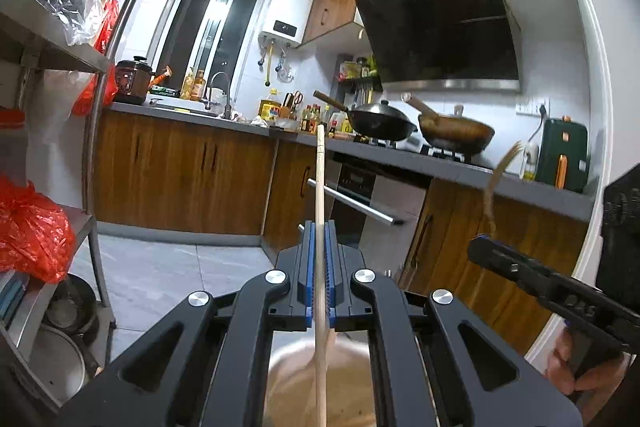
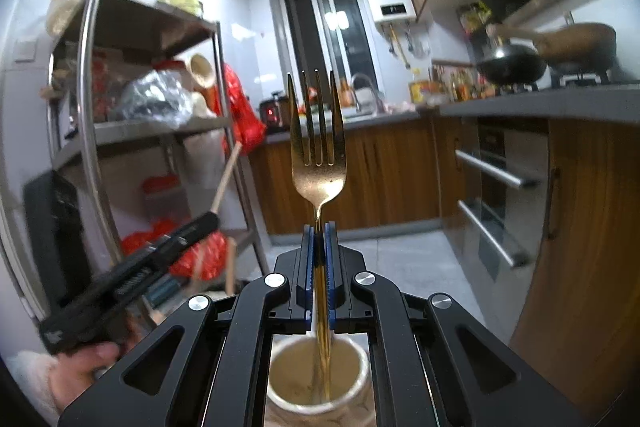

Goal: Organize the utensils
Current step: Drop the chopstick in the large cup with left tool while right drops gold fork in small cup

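My left gripper (image 1: 319, 227) is shut on a pale wooden chopstick (image 1: 320, 187) that stands upright between its blue pads, its lower end over a blurred round cup (image 1: 348, 375). My right gripper (image 2: 319, 227) is shut on a gold fork (image 2: 318, 147), tines up, with its handle reaching down into a white cup (image 2: 356, 387) right below. The right gripper (image 1: 480, 241) with the blurred fork (image 1: 496, 179) shows at the right of the left wrist view. The left gripper (image 2: 214, 219) with the chopstick (image 2: 226, 179) shows at the left of the right wrist view.
A steel shelf rack (image 2: 160, 131) with red bags and pots stands on the left. Wooden kitchen cabinets (image 1: 180, 171) under a grey counter run across the back, with two woks (image 1: 380, 123) on the stove, an oven (image 2: 492, 187) and a range hood (image 1: 440, 27).
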